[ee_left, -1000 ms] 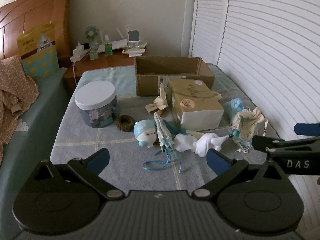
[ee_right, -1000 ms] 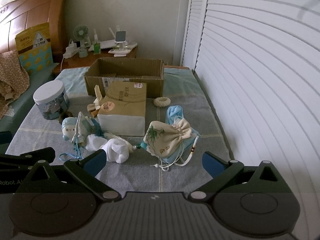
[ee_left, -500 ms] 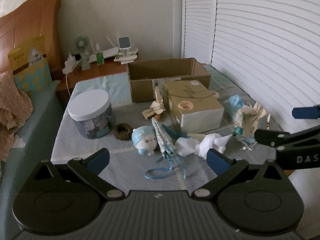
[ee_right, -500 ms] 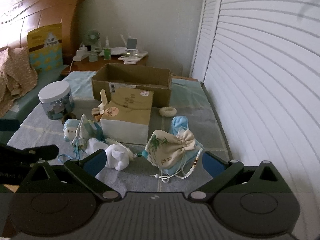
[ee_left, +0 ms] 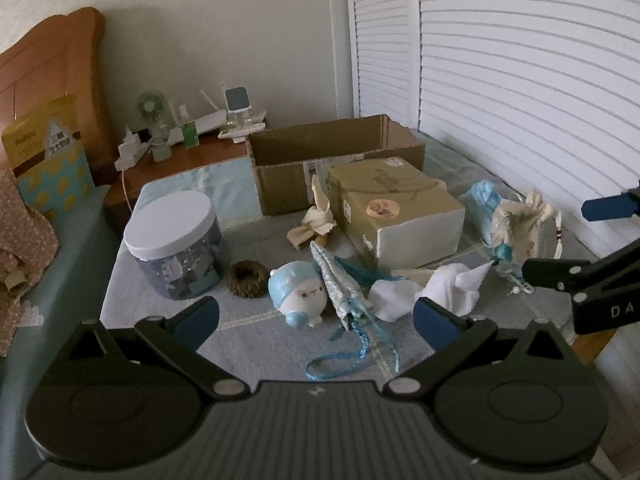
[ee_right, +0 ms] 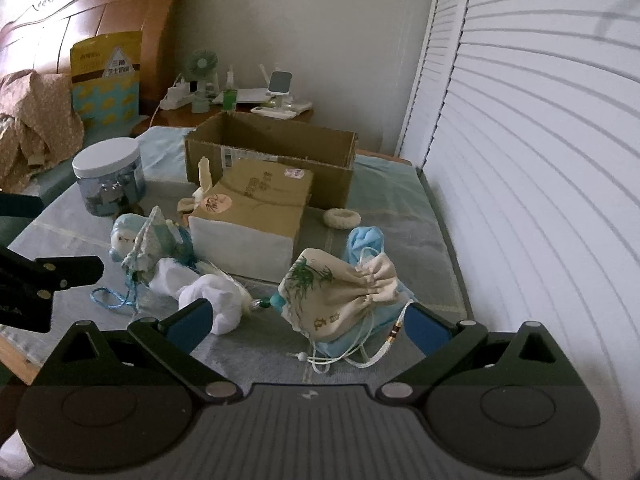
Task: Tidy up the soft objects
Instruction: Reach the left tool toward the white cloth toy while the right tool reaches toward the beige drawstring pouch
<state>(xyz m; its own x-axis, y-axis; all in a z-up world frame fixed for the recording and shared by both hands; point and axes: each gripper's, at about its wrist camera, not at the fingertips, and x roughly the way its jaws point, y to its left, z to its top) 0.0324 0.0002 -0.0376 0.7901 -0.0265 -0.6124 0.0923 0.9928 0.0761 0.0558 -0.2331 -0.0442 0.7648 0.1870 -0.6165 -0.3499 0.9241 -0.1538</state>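
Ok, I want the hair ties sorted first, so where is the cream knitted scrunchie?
In the right wrist view, the cream knitted scrunchie lies right of the closed tan box, before the open cardboard box.

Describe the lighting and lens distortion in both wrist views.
Left wrist view: dim, bluish, soft shadows; the louvered doors are the brightest area and their slats bow with fisheye curvature. Right wrist view: equally dim; the doors wash out near white, corners vignette black, and the drawstring pouch stays reasonably sharp.
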